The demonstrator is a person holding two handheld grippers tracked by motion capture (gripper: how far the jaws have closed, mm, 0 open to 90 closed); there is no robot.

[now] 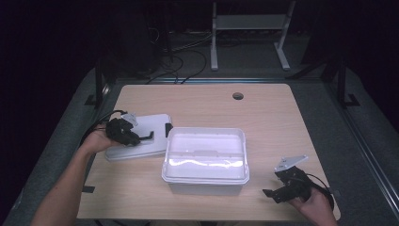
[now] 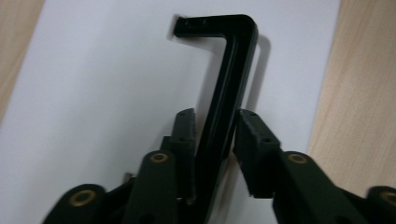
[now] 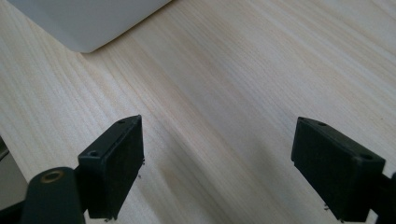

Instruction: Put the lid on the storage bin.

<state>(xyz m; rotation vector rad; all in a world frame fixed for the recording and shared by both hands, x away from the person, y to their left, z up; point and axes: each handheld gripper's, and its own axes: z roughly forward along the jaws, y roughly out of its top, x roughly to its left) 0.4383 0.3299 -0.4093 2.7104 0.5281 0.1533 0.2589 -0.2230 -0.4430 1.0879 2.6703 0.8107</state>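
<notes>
A black L-shaped bracket (image 2: 229, 84) is clamped between the jaws of my left gripper (image 2: 215, 116), its bent end pointing away from me. It hangs just over a flat white lid (image 2: 93, 93). In the high view the left gripper (image 1: 136, 139) is at the table's left over the lid (image 1: 150, 120), with the bracket (image 1: 148, 136) sticking out toward the right. A second small black piece (image 1: 168, 129) lies at the lid's right edge. My right gripper (image 1: 273, 194) is at the front right, open, and in its own view its jaws (image 3: 217, 135) are spread wide over bare wood.
An open white plastic bin (image 1: 205, 130) stands mid-table, right of the lid; its corner (image 3: 88, 23) shows in the right gripper view. A round cable hole (image 1: 238, 96) is at the table's back. Cables and a white frame stand on the floor behind.
</notes>
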